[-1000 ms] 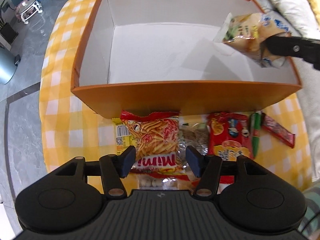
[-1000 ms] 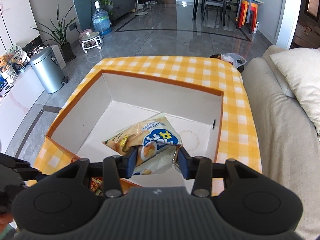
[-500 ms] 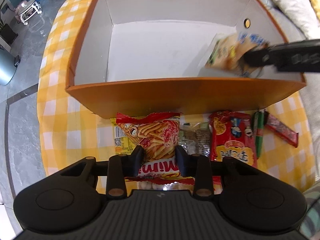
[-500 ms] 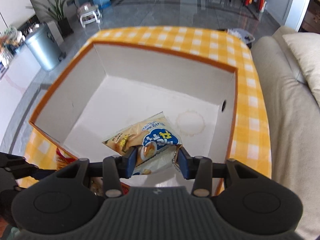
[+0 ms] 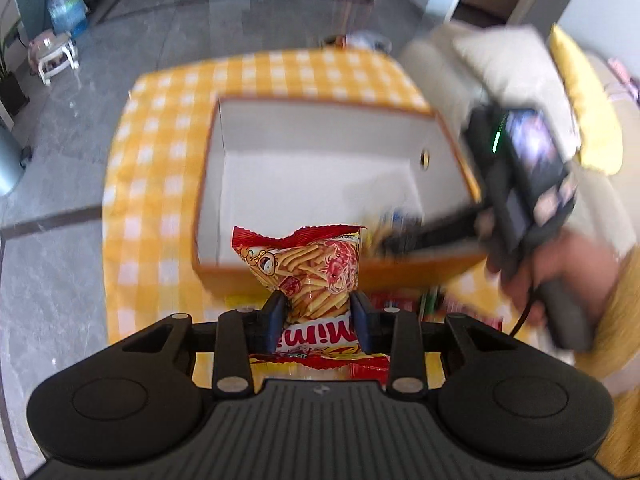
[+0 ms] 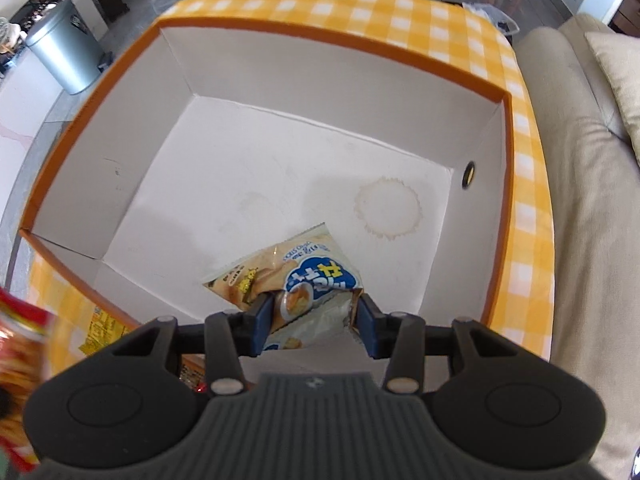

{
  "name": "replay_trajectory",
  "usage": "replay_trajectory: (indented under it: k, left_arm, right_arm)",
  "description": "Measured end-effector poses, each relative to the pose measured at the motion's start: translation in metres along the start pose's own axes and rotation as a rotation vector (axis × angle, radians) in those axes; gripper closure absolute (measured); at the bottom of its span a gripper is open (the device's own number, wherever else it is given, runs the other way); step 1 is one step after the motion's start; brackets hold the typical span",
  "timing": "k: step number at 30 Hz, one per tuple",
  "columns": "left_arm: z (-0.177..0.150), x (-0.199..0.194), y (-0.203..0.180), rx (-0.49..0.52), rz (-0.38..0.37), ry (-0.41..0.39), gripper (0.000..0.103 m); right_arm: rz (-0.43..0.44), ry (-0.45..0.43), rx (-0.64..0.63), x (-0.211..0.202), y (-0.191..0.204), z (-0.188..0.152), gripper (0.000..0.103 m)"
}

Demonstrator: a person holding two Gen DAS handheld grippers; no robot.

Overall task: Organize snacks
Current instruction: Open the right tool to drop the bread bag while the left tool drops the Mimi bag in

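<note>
Inside the orange box point(image 6: 256, 36), low over its white floor near the front right corner, hangs a pale cream-and-blue snack bag point(image 6: 296, 276), pinched at its lower end between the fingers of the right gripper point(image 6: 316, 318); just before the box's front wall, the left gripper point(image 5: 319, 322) clamps a red Mimi fries packet point(image 5: 308, 268), lifted above more snacks point(image 5: 400, 302) on the yellow checked tablecloth point(image 5: 160, 128).

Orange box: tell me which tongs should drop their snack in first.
Right. The right tongs already hold the beige-and-blue snack bag low inside the orange box, over its white floor. The left tongs hold the red Mimi bag in front of the near wall, outside the box.
</note>
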State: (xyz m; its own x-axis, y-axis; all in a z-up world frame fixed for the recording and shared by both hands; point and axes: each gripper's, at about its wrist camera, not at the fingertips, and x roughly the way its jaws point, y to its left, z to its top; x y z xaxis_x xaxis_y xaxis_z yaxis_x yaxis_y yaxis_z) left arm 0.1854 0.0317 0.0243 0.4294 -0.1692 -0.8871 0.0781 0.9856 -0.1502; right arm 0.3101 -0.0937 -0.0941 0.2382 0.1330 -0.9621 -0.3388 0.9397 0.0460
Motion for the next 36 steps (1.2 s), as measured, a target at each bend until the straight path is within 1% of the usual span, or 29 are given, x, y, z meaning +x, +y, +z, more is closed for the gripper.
replay_trajectory:
  k: [3,5,8,13,17,20,24,29,33,36]
  left_arm:
    - [0.022,-0.002,-0.001,0.001,0.032,-0.039,0.063]
    - [0.037,0.005,-0.002,0.002,0.047,-0.044,0.063]
    - [0.052,0.025,-0.004,0.019,0.081,-0.026,0.063]
    - [0.065,0.060,-0.011,0.053,0.097,0.009,0.063]
    - [0.066,0.091,-0.013,0.071,0.125,0.071,0.063]
    - [0.065,0.112,-0.011,0.072,0.128,0.134,0.063]
    - [0.061,0.129,-0.009,0.074,0.130,0.200,0.063]
    - [0.058,0.138,-0.007,0.067,0.136,0.228,0.062]
    - [0.057,0.136,-0.010,0.076,0.141,0.224,0.060]
    - [0.058,0.131,-0.009,0.067,0.147,0.205,0.050]
  right_arm:
    - [0.001,0.012,0.010,0.003,0.000,0.000,0.059]
    - [-0.006,0.012,0.010,0.002,0.000,-0.001,0.059]
    - [-0.010,0.016,0.013,0.002,0.001,0.000,0.058]
    - [-0.011,0.017,0.017,0.003,0.000,0.000,0.058]
    - [-0.011,0.017,0.015,0.003,0.000,0.000,0.057]
    - [-0.012,0.015,0.018,0.003,0.000,0.000,0.057]
    - [-0.011,0.016,0.017,0.003,0.000,0.000,0.055]
    - [-0.007,0.017,0.018,0.004,-0.002,-0.001,0.054]
    - [-0.004,0.014,0.017,0.003,-0.002,-0.002,0.052]
    - [-0.007,0.008,0.018,0.000,-0.002,-0.002,0.048]
